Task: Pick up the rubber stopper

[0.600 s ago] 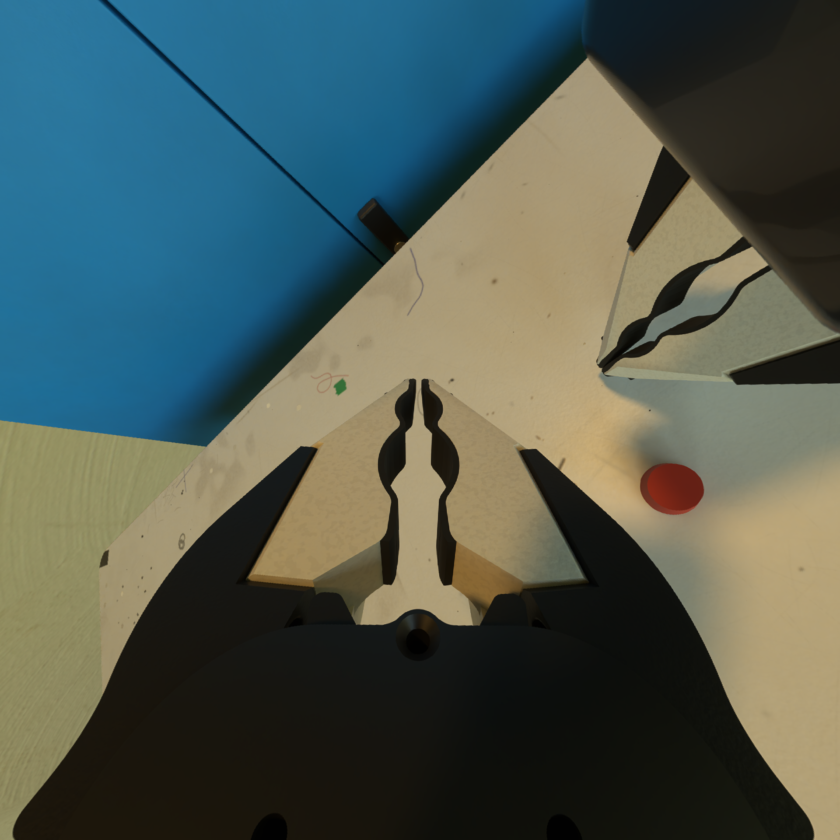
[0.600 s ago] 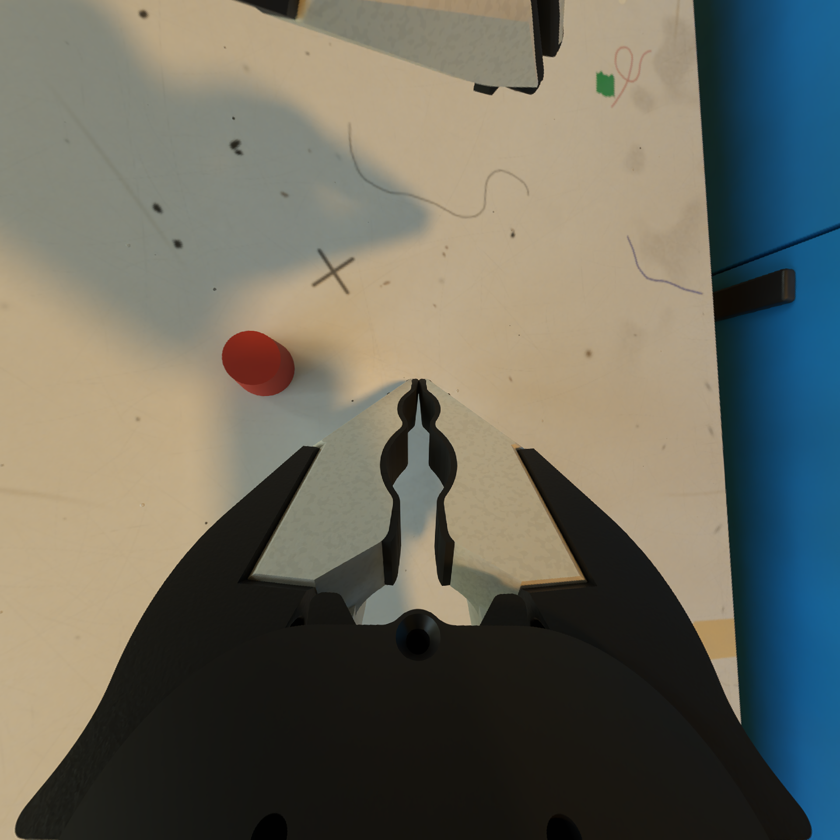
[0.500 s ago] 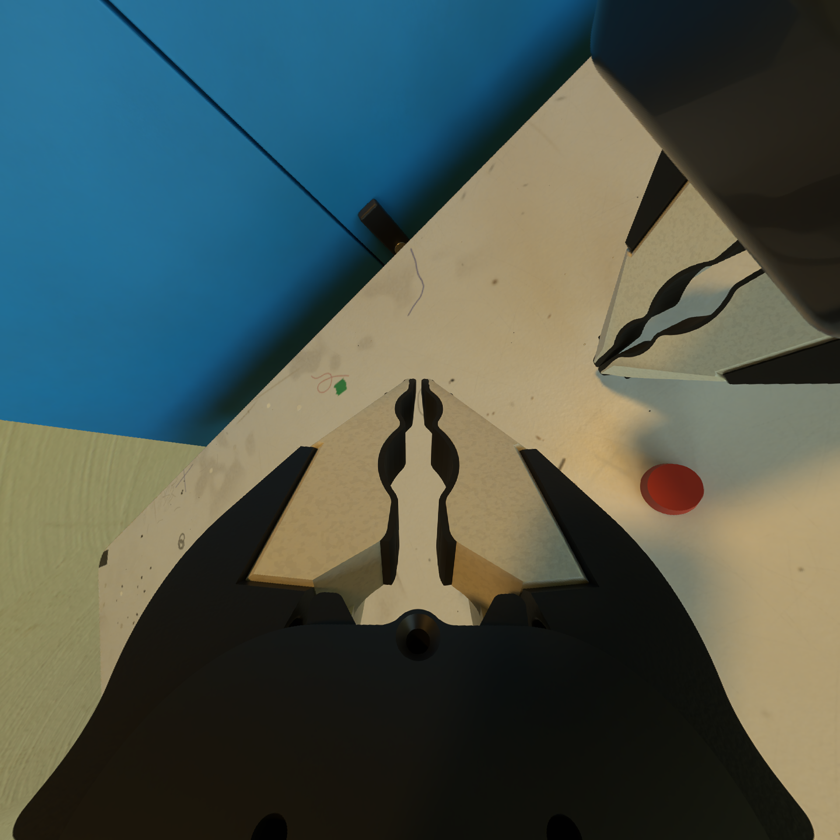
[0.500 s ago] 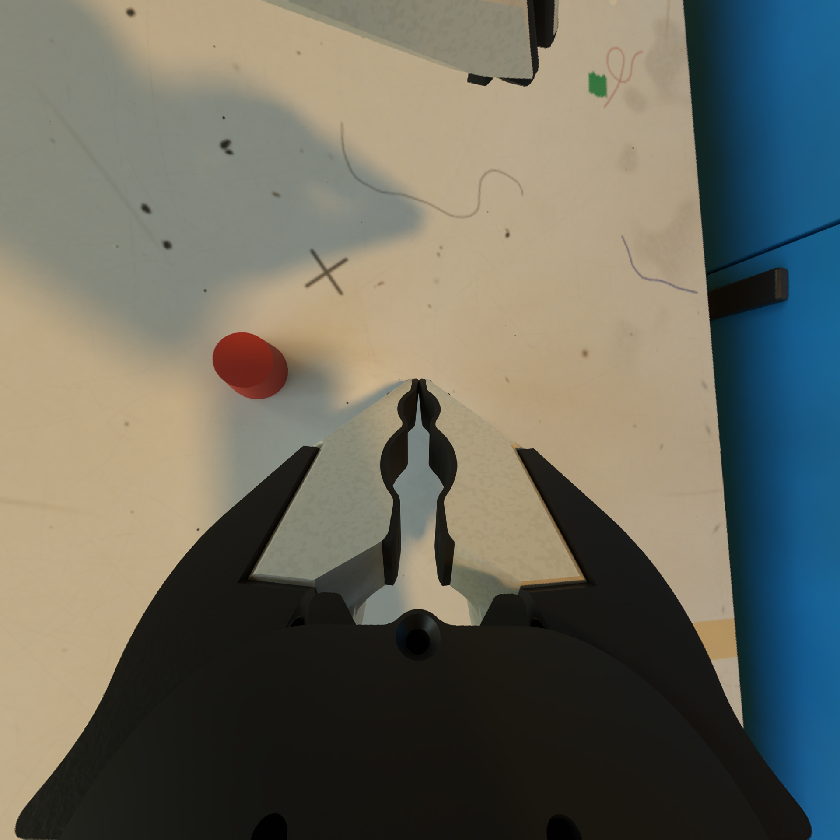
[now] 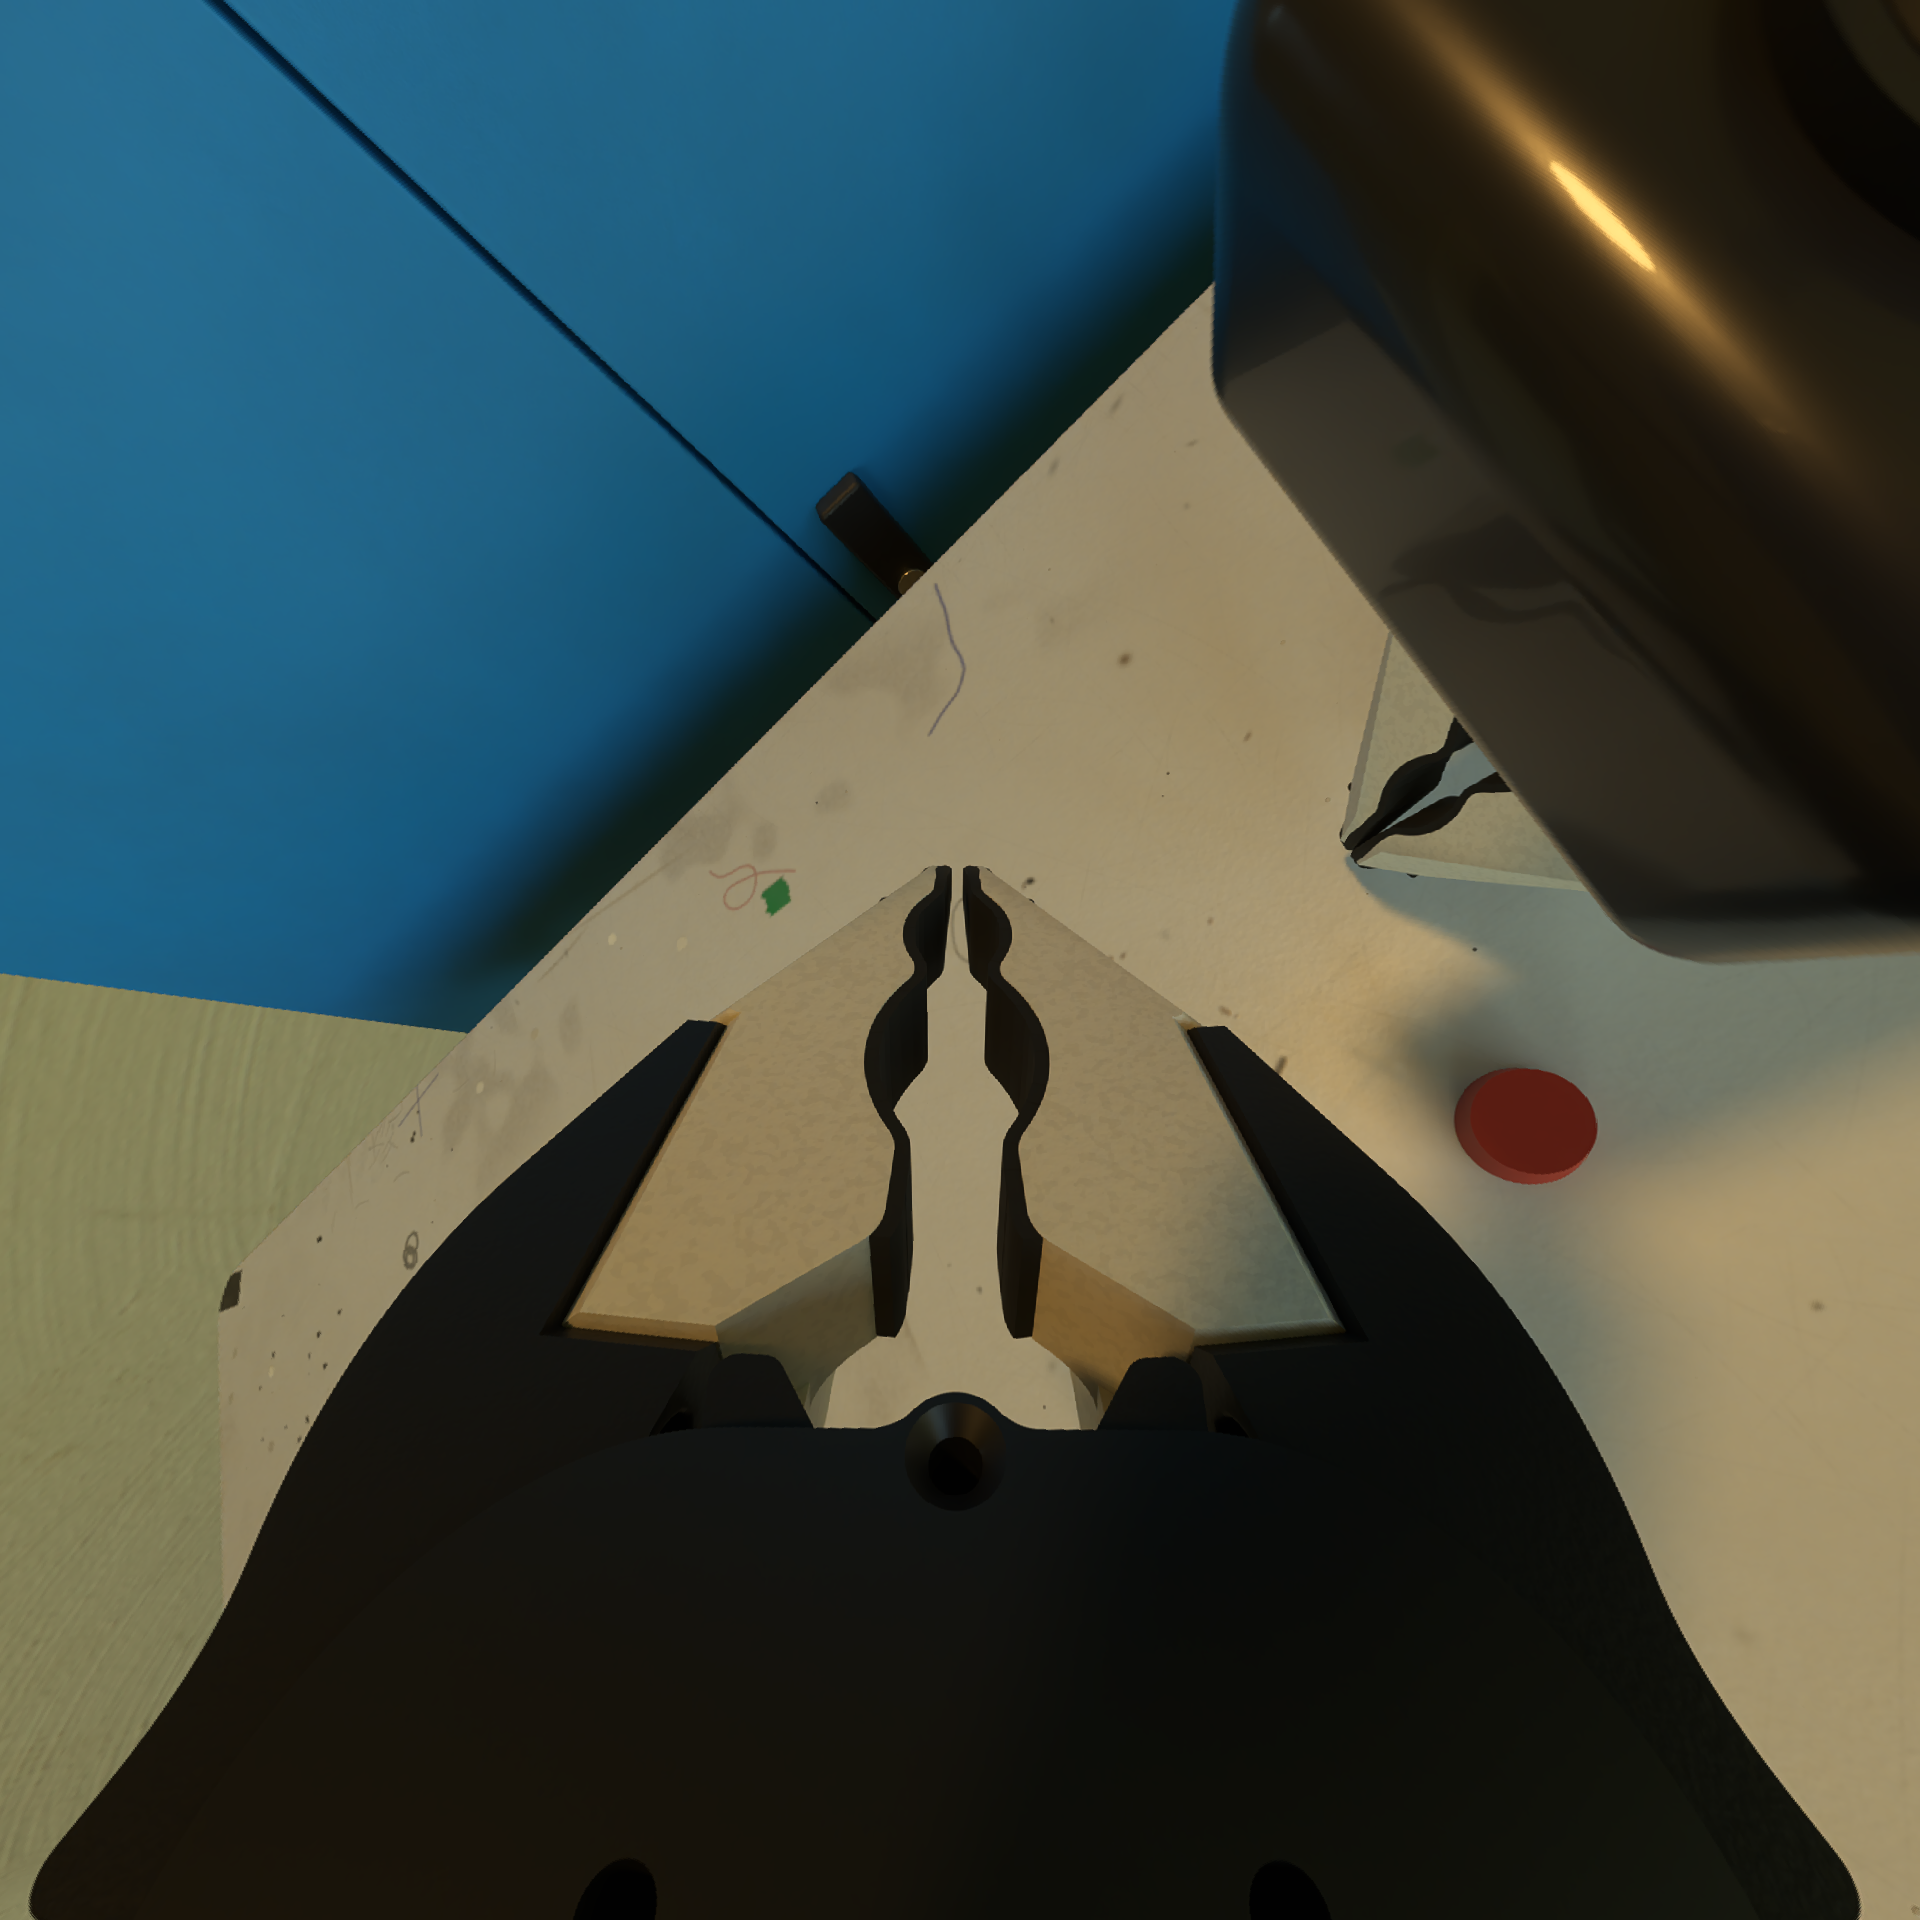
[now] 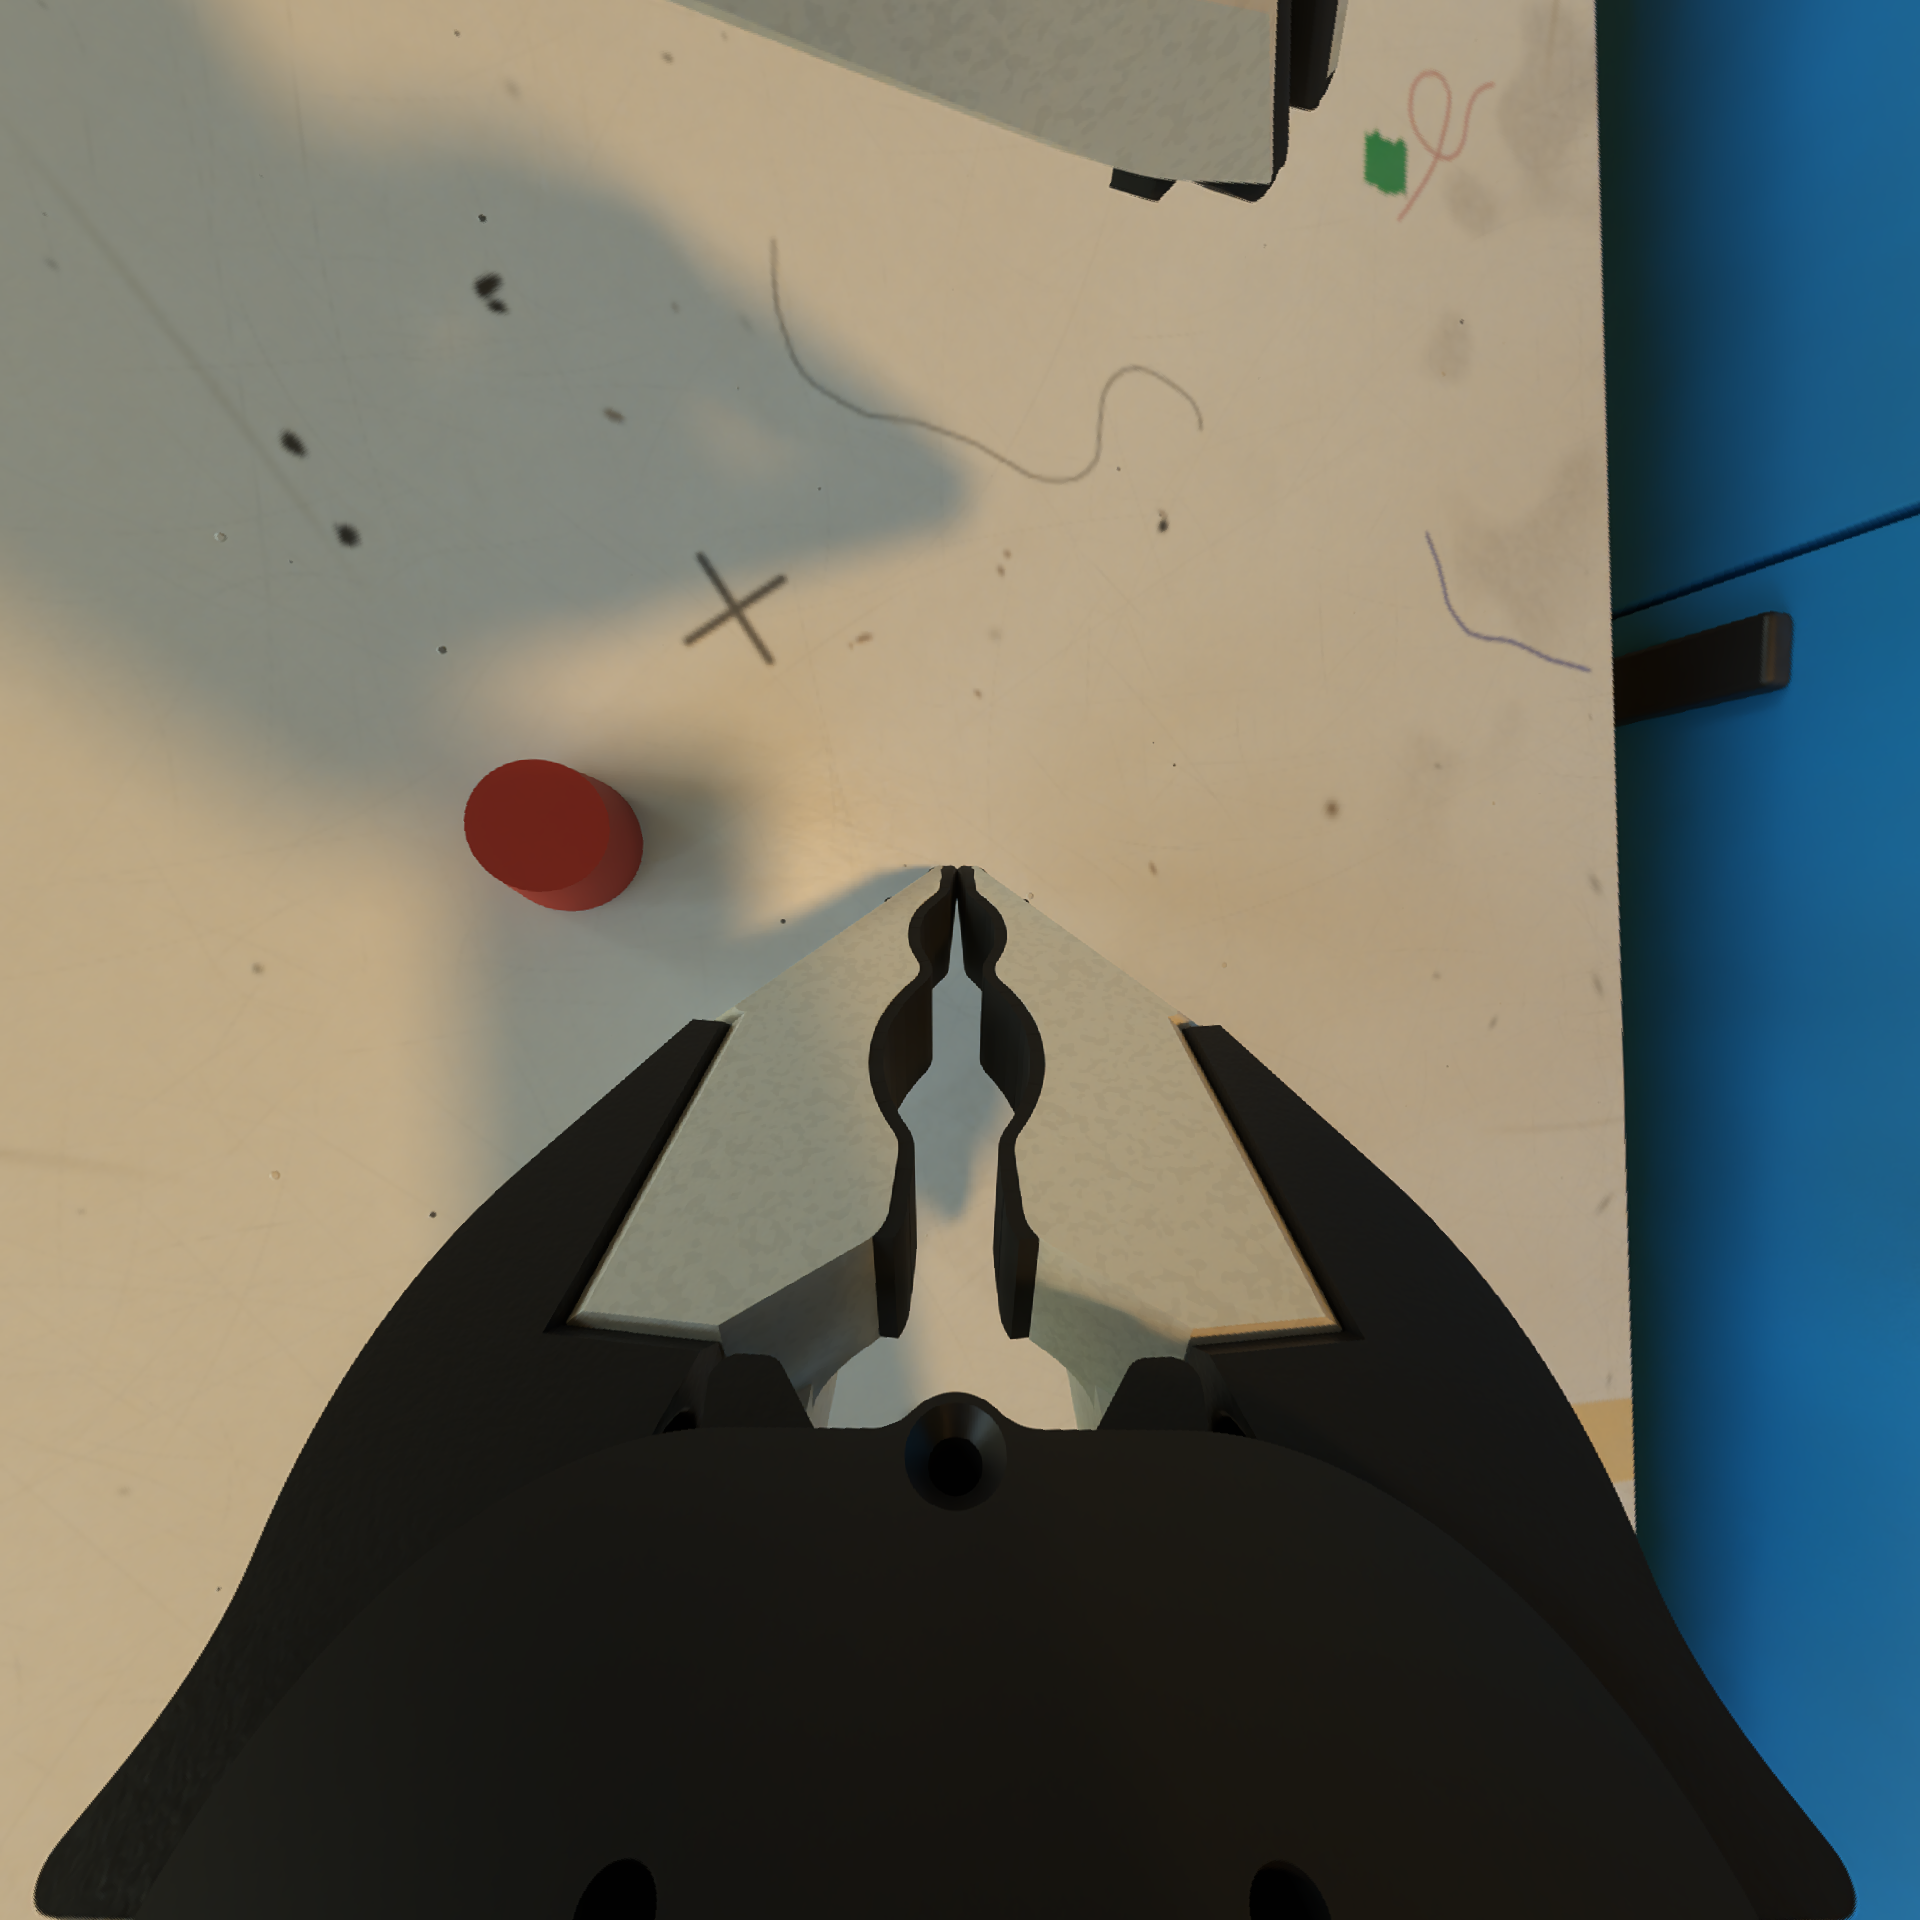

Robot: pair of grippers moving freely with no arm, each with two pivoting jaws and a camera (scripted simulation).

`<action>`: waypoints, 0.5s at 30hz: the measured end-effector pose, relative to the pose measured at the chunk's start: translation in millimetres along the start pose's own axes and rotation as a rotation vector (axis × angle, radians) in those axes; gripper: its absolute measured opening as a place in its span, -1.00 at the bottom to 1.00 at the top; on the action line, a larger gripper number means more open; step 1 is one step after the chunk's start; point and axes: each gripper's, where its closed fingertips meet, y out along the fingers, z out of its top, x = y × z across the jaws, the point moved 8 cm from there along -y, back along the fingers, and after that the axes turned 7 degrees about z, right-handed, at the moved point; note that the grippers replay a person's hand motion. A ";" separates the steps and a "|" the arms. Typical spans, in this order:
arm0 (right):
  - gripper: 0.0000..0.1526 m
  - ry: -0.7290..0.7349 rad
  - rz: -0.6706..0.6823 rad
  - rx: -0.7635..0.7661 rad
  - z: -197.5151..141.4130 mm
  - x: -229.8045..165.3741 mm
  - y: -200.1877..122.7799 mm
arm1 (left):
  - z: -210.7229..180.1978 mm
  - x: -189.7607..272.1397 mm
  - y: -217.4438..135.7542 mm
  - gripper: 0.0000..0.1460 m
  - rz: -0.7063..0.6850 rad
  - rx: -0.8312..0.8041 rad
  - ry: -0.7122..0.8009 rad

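Rubber stopper, red, short cylinder, stands upright on the table, not yet grasped; in the right wrist view it sits near and to the left of the right gripper tips, apart from them, no contact. Right jaws are closed to the tips with nothing between them. Left gripper has its jaws almost closed, only a thin slit at the tips, nothing held; in its view the stopper lies off to the right, well clear of it, with the right gripper body looming above and beyond the stopper. Step in hand, judged: approach or alignment, pre-grasp; task barely begun. Next move likely calls for the right gripper to spread its jaws wider than the stopper, shift left to centre over it, descend so the fingers straddle its sides, then close and lift. Risk: closed tips could knock the stopper over or roll it. Farther out on the table: a pen-drawn cross mark, dark specks, thin scribble lines, a small green patch near the far edge. Beyond the edge, blue cabinet fronts with a black handle. No brands or labels visible; a few tiny faint pen marks near the table's edge are too small to tell.
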 end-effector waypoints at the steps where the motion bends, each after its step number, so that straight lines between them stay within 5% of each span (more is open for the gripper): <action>1: -1.00 -0.003 0.007 -0.003 0.1 0.7 0.0 | 0.0 0.0 -0.1 -0.97 -0.001 0.000 -0.001; 15: -1.00 0.046 -0.066 0.054 -3.0 4.3 -1.0 | -1.6 -0.3 1.1 -0.97 0.000 0.000 -0.006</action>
